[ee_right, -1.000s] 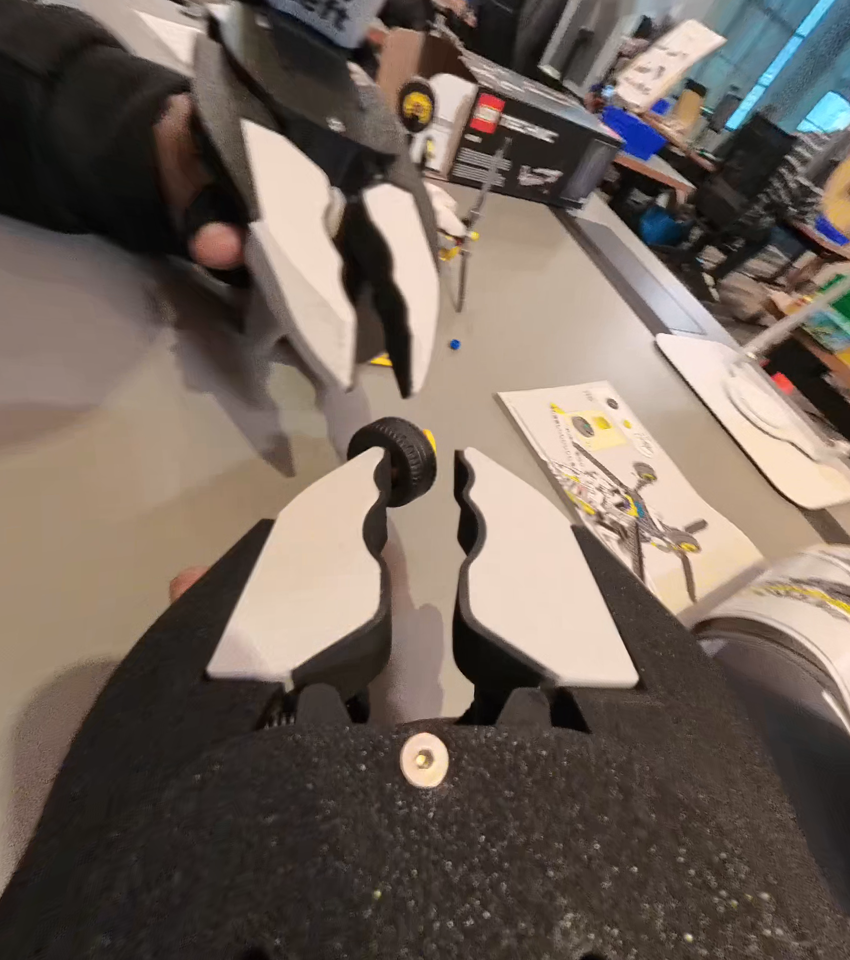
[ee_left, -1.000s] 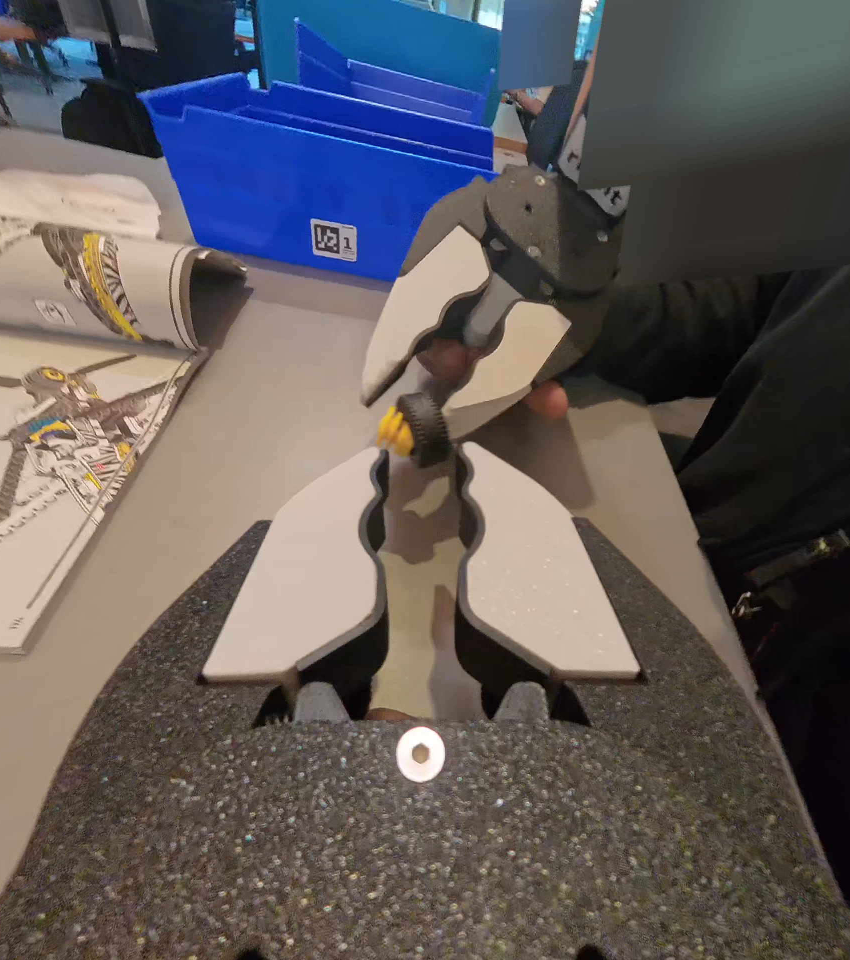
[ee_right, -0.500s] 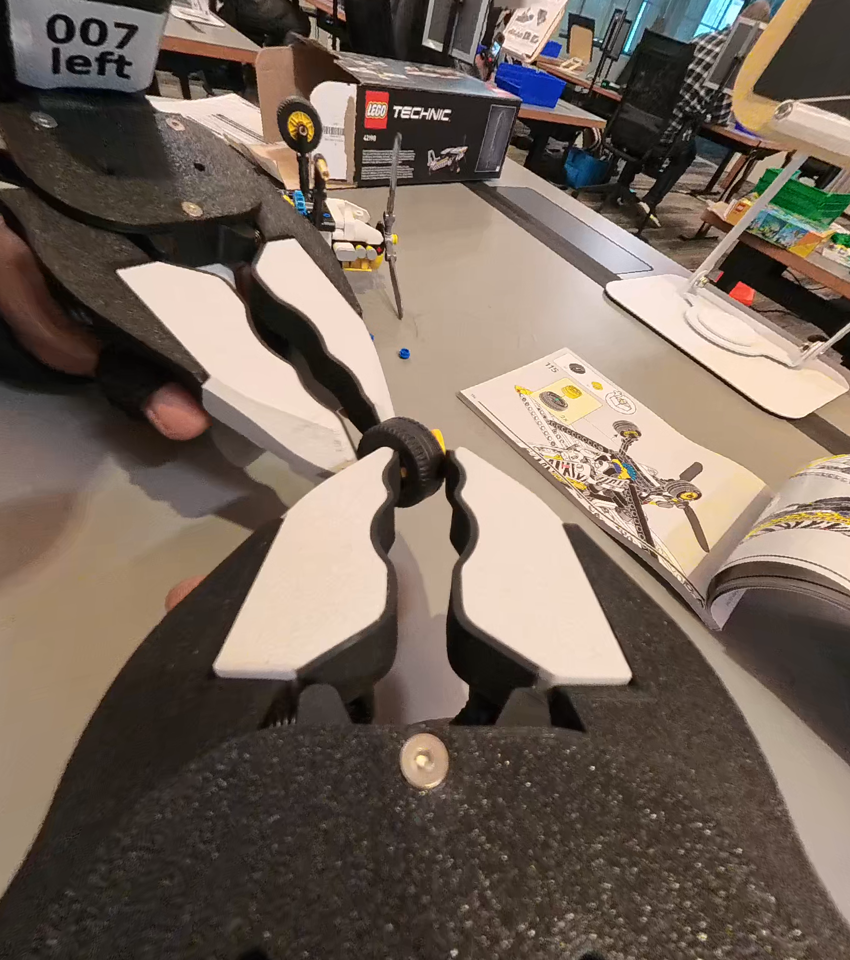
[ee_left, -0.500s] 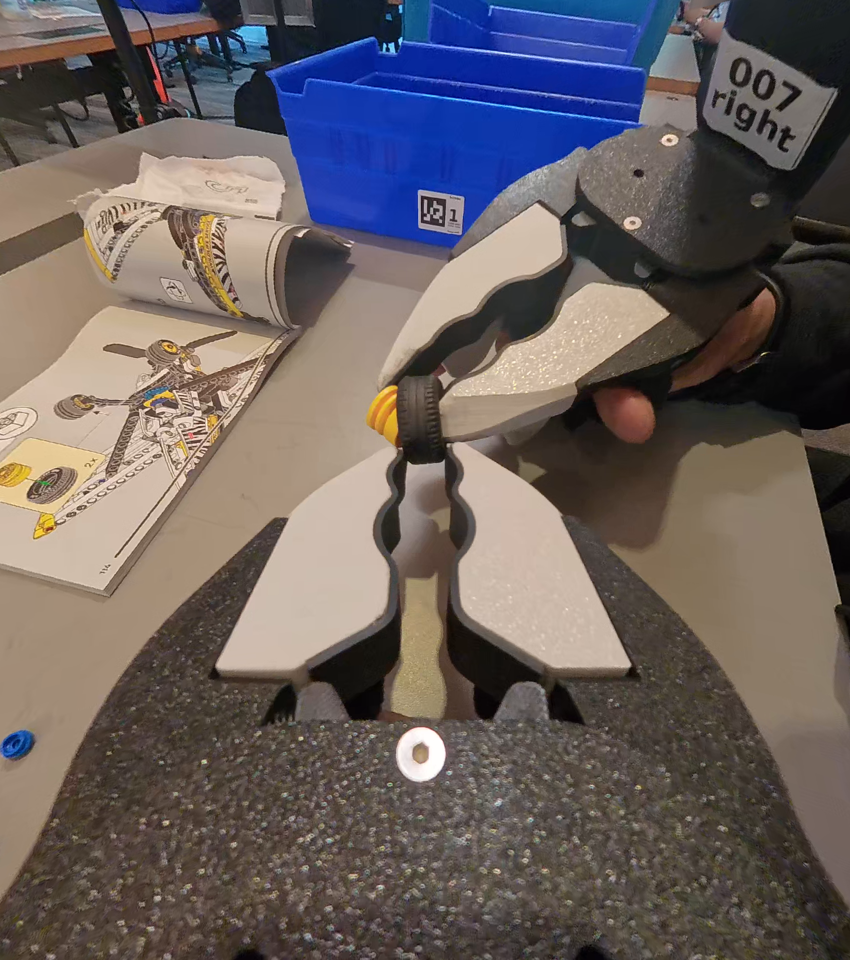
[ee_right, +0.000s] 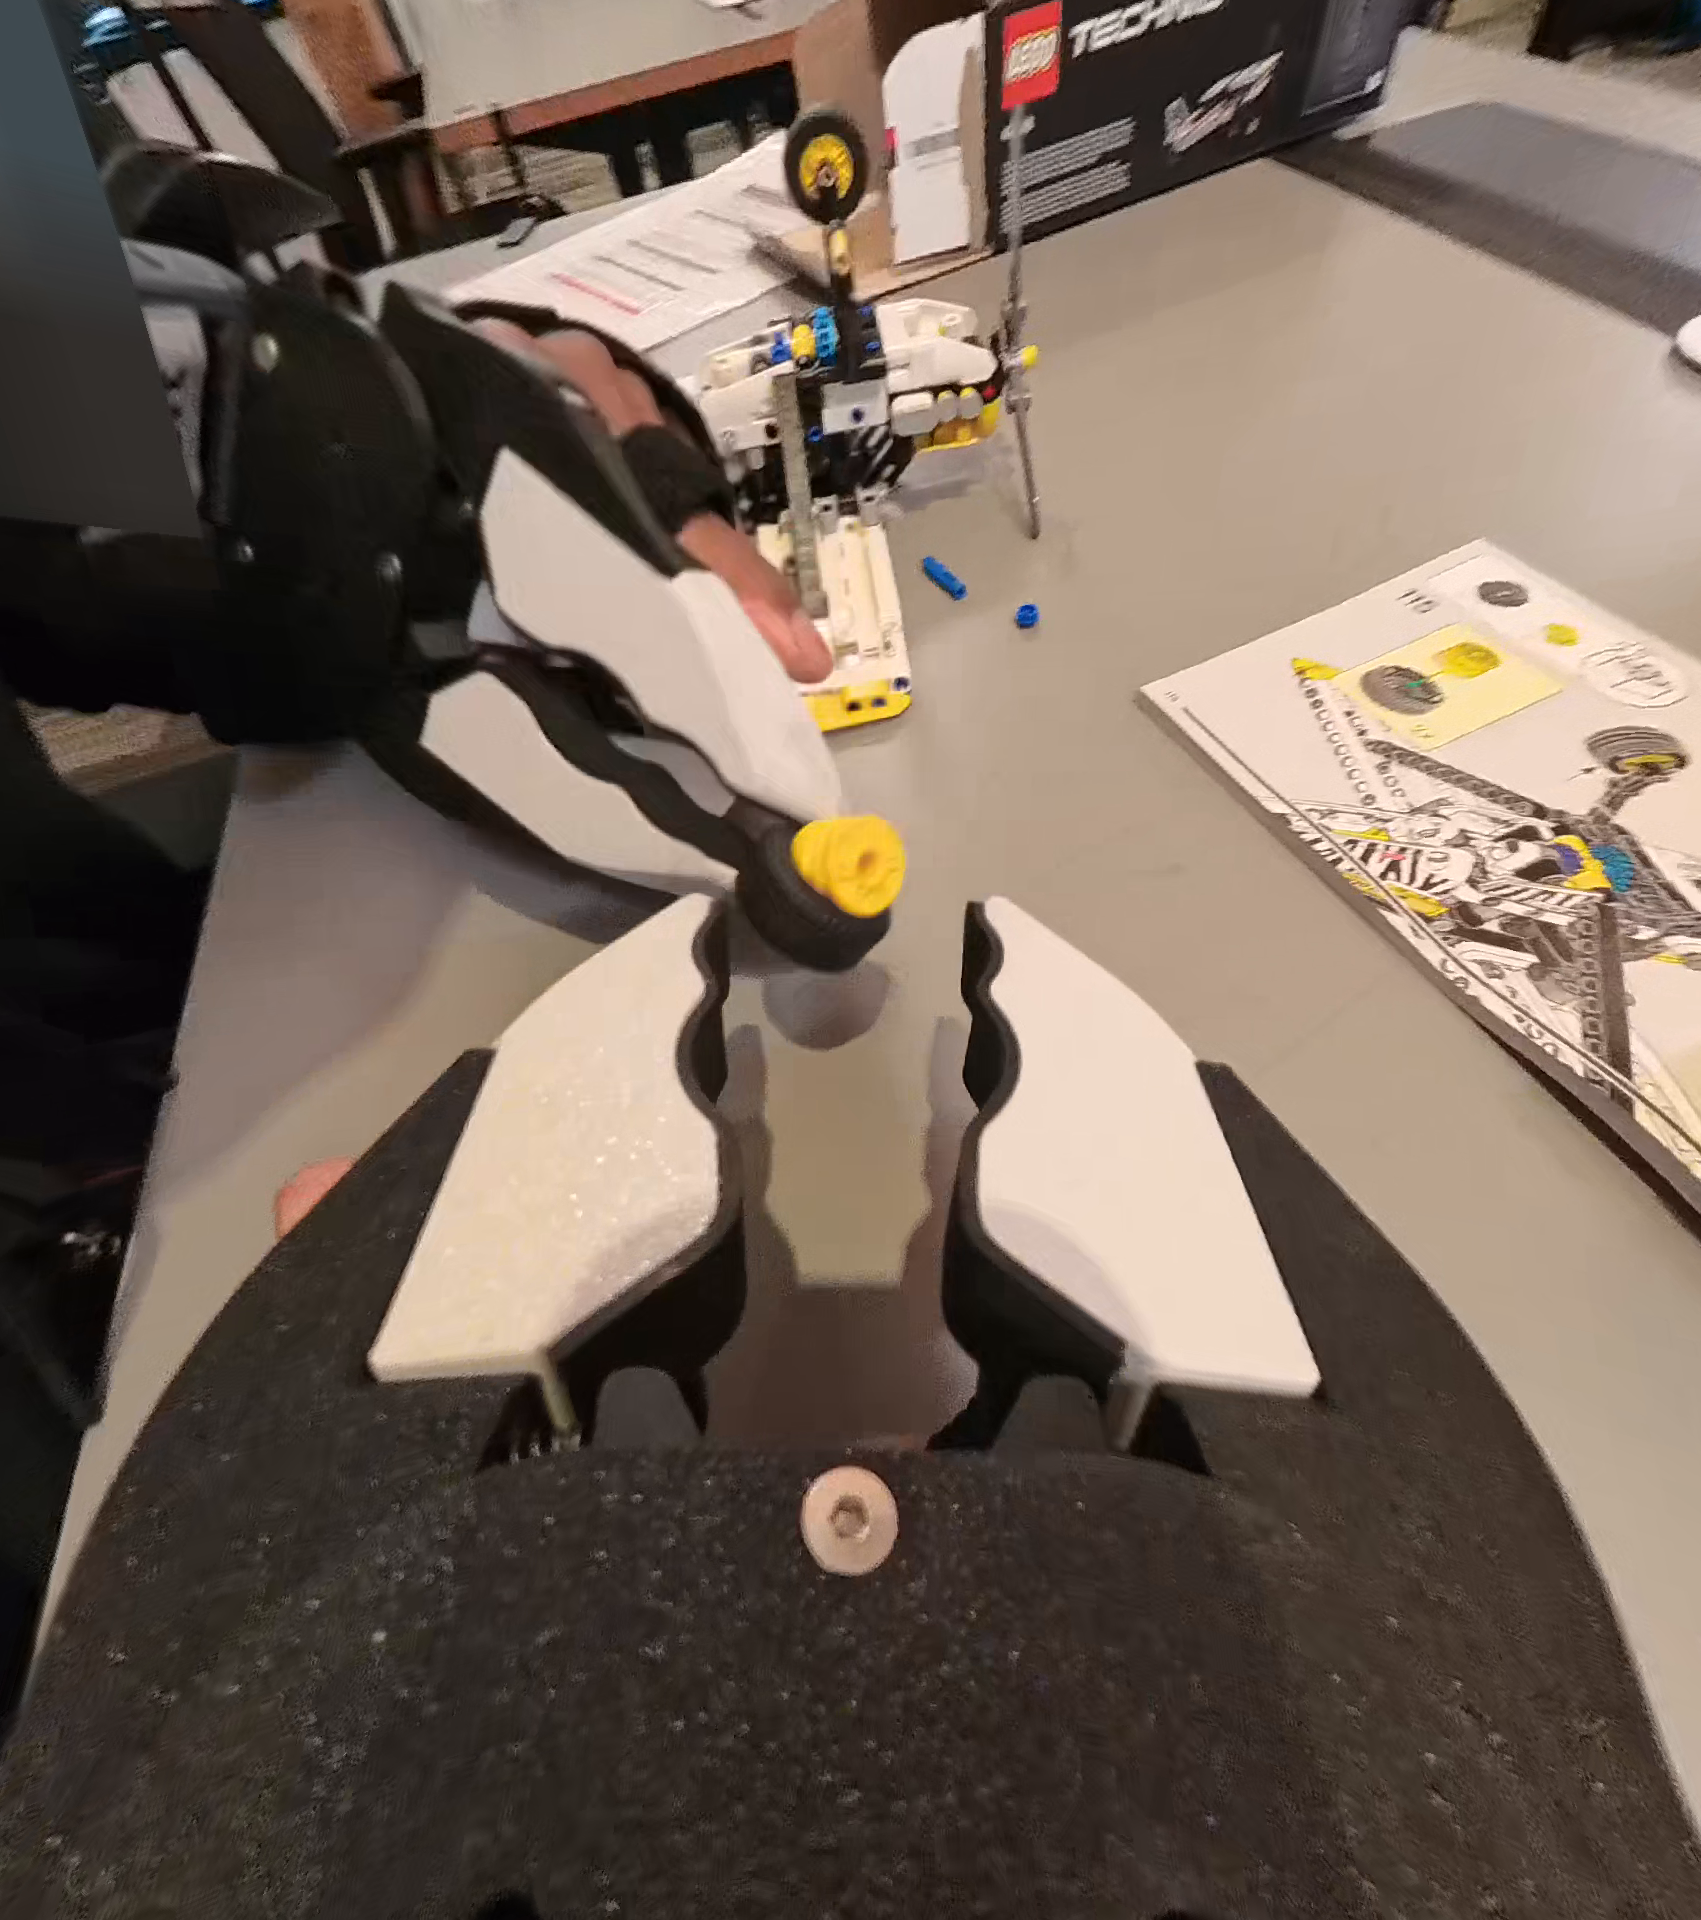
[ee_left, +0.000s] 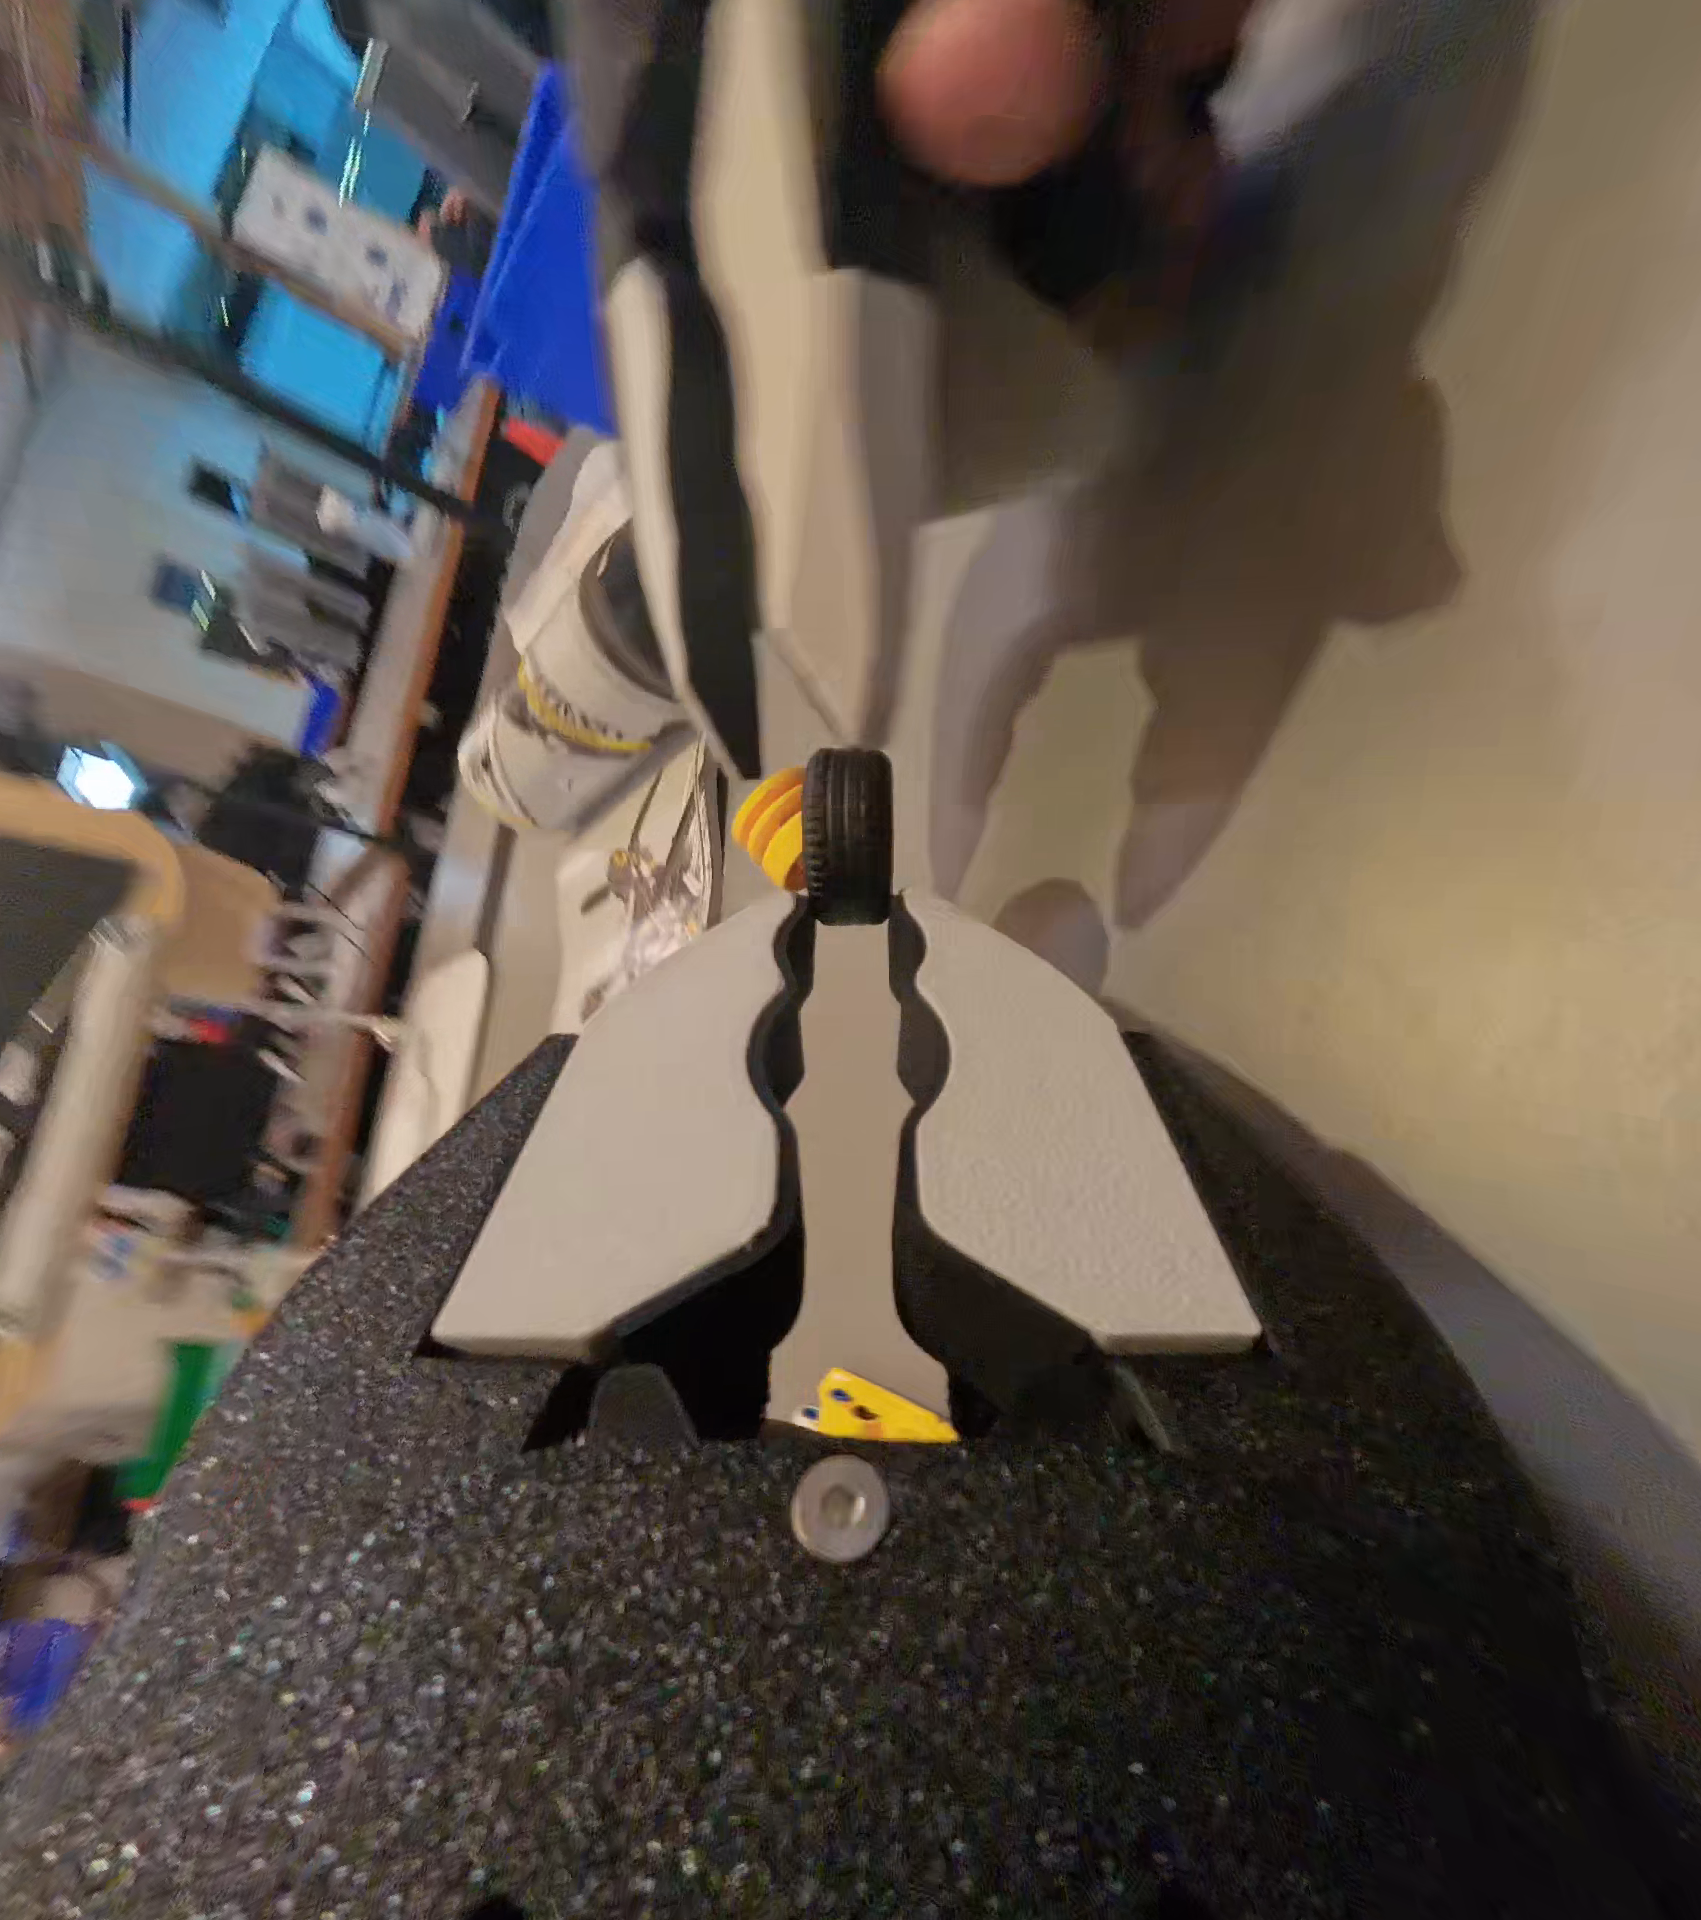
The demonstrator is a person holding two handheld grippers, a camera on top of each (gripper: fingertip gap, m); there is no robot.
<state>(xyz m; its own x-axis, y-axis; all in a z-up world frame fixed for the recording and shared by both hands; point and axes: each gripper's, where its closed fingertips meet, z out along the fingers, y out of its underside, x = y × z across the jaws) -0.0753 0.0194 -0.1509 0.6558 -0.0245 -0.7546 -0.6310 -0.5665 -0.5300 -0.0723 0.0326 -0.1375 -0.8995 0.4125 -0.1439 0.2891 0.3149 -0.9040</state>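
Your left gripper (ee_left: 848, 914) now carries the small black wheel with its yellow hub (ee_left: 830, 831) alone, tips clamped on the tyre above the grey table (ee_right: 1189, 499), since your right gripper (ee_right: 841, 914) has let go, jaws spread wide beside it.

grippers (ee_right: 841, 914): 2 | wheels (ee_right: 825, 894): 2 | booklet (ee_right: 1511, 831): 1 | blue pieces (ee_right: 941, 578): 2 | box (ee_right: 1189, 94): 1

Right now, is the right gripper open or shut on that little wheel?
Open. The right gripper's fingers stand wide apart, empty; the black wheel with yellow hub sits pinched in the left gripper's fingertips instead.
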